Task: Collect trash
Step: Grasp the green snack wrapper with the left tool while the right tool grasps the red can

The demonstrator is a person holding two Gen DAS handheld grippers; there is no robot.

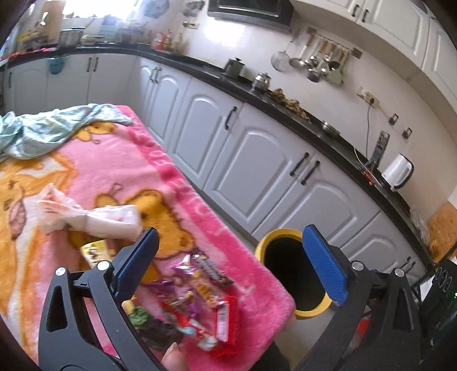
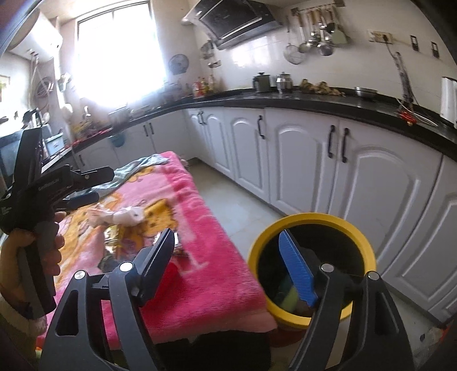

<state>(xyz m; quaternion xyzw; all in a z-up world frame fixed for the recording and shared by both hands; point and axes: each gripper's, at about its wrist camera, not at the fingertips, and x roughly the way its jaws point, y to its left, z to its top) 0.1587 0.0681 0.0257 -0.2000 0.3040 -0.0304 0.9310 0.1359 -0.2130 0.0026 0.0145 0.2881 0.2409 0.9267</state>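
Both tongs are spread wide with nothing in them. Left tongs [image 1: 228, 262] hang over the pink blanket [image 1: 120, 159], with the snack wrappers [image 1: 200, 291] just below and between the jaws and the crumpled tissue [image 1: 94, 217] a bit beyond. Right tongs [image 2: 228, 256] sit by the yellow bin [image 2: 311, 219], right jaw over its opening.

A kitchen; white arched cabinet doors [image 2: 300, 159] with dark handles run beneath a black countertop [image 2: 314, 101] that bends round the corner; pale tiled wall [image 2: 257, 60] above, hung with a rail of ladles and strainers [image 2: 314, 34]; a dark range hood [image 2: 237, 22] tilts out beside a bright, washed-out window [image 2: 114, 48]; upper cabinets [image 1: 385, 20] line the wall; the floor [image 2: 234, 205] is light tile; a white kettle [image 1: 398, 171] stands on the countertop.
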